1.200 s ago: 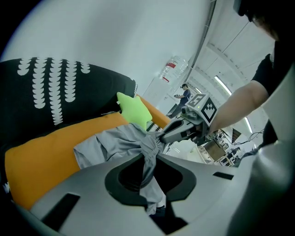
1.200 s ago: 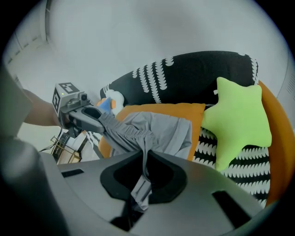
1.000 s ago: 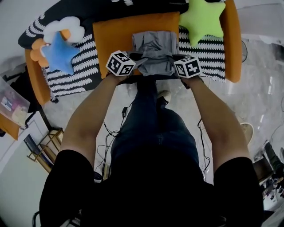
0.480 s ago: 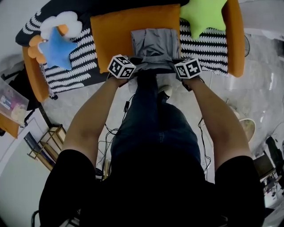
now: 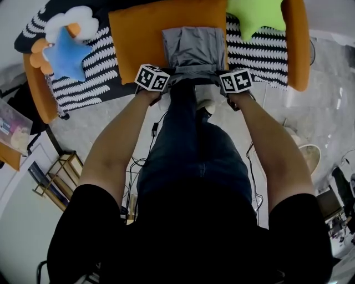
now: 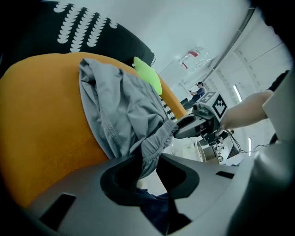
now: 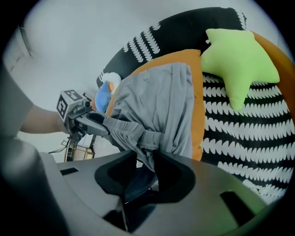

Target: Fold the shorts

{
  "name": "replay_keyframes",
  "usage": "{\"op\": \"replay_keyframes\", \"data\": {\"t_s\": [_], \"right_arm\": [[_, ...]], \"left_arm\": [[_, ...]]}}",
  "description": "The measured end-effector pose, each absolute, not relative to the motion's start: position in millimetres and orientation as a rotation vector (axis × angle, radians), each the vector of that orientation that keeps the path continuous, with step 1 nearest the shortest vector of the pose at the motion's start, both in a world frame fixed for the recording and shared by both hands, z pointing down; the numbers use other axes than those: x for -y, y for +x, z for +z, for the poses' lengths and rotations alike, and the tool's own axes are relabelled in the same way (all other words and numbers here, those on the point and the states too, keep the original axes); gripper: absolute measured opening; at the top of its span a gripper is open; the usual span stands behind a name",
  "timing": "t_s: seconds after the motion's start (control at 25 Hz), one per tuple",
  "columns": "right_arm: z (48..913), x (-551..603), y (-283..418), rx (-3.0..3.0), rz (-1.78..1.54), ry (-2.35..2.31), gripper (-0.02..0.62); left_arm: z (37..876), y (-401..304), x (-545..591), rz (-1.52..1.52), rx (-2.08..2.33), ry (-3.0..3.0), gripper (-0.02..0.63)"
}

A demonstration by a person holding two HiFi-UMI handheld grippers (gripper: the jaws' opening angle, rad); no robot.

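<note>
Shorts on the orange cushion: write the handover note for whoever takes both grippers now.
Left gripper: jaws have just been opening and stand apart; one end of the waistband hangs loose between them.
Right gripper: the same, at the other end.
Grey shorts: flat on the orange cushion, waistband at its near edge.
Done: they look folded over once, layers stacked.
Left: draw both grippers clear; probably one more fold.

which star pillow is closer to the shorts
The green star pillow: it sits just past the right edge of the orange cushion that the shorts lie on. The blue star pillow lies well off to the left.
</note>
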State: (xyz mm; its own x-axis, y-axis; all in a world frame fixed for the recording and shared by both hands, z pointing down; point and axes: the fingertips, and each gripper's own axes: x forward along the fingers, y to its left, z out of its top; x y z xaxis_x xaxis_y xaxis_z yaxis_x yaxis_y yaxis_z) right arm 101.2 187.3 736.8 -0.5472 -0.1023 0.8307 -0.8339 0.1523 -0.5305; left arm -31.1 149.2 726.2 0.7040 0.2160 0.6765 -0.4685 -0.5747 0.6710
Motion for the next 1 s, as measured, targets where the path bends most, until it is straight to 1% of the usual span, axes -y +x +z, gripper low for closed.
{"op": "replay_keyframes", "data": {"t_s": [0.28, 0.6, 0.76, 1.0], "right_arm": [[738.5, -193.8, 104.8, 1.781, 1.49, 0.907, 0.175], [718.0, -209.7, 116.1, 1.773, 1.508, 0.911, 0.21], [699.6, -212.0, 128.5, 1.77, 1.495, 0.936, 0.219], [655.7, -190.4, 148.1, 1.807, 1.452, 1.06, 0.219]], "left_arm": [[730.4, -34.3, -153.9, 0.933, 0.214, 1.969, 0.149], [712.1, -41.4, -160.0, 0.96, 0.232, 1.964, 0.189], [694.1, -48.3, -155.1, 0.95, 0.266, 1.952, 0.206], [648.6, -56.4, -136.0, 0.951, 0.317, 2.01, 0.209]]}}
